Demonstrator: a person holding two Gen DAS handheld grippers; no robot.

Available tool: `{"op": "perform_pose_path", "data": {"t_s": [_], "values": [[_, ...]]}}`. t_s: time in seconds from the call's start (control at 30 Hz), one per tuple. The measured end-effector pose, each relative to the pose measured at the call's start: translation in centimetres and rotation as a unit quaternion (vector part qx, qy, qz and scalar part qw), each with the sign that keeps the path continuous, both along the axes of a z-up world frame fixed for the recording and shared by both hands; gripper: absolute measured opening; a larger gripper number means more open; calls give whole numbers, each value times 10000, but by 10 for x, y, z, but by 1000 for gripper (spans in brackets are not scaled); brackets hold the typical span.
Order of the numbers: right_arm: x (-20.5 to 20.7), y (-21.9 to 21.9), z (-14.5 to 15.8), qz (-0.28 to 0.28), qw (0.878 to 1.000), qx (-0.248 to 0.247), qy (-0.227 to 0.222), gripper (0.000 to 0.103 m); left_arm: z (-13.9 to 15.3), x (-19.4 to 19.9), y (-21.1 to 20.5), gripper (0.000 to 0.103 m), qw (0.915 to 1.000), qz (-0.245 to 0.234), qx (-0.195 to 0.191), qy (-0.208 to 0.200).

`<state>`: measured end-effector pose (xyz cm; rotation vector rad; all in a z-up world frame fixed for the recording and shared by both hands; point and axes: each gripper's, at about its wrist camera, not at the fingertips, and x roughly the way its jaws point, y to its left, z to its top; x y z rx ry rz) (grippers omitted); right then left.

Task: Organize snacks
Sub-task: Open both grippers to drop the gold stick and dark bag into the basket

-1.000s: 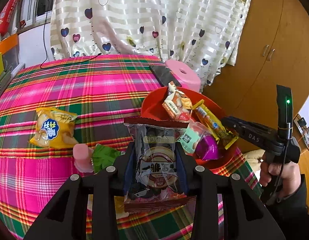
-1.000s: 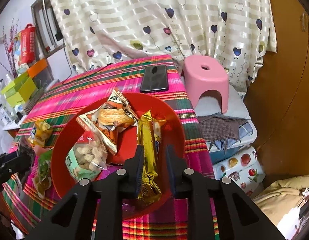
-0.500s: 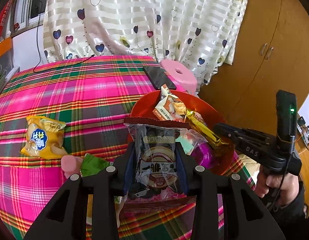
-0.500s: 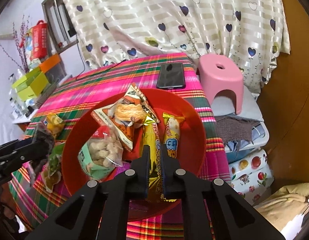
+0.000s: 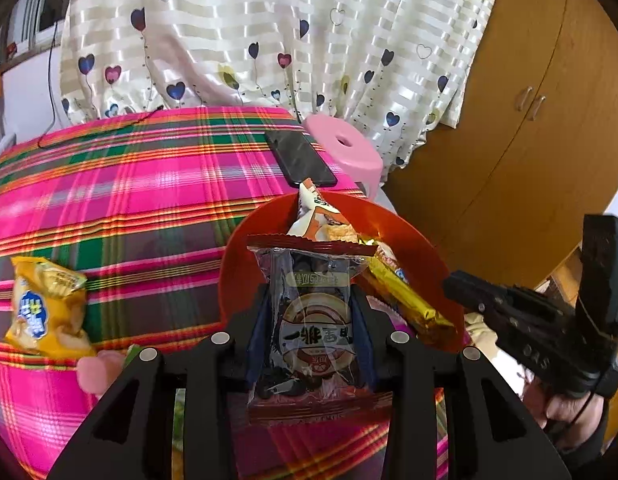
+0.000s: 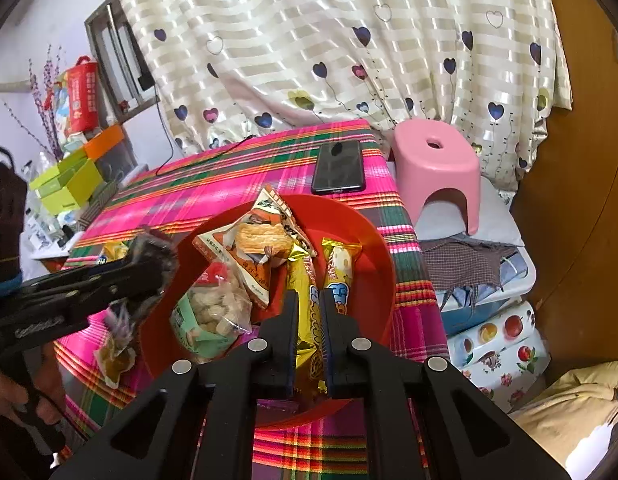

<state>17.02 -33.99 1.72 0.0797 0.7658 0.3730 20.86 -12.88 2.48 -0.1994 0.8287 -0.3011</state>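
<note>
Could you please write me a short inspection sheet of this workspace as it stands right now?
Surface: plaid tablecloth over the table.
Job's things: red bowl holding an orange-and-white packet, a peanut bag, a small yellow packet; yellow chip bag and pink snack lie outside on the cloth.
Clutter: black phone beside the bowl.
Grippers: left hand-held gripper shut on a clear dark packet; right hand-held gripper shut on a gold bar packet.
Cables: black cable at the table's far edge.
Surroundings: heart curtain, pink stool, wooden wardrobe.
</note>
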Motion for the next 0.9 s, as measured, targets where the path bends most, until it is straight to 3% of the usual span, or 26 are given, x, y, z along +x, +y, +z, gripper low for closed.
{"op": "perform_pose_path", "data": {"t_s": [0.07,0.17,0.6,0.9], "values": [[0,0,0,7,10000,6,8,8,-2,4,1,40,10000,-18,-53,14],[-1,2,0,27,10000,16,30,8,-1,8,4,56,9999,25,-149,-75],[-10,18,6,221,9998,29,-11,8,6,-18,27,56,9996,158,-181,-132],[-31,35,13,304,9995,10,8,15,1,-54,50,56,9994,333,-136,-25]]}}
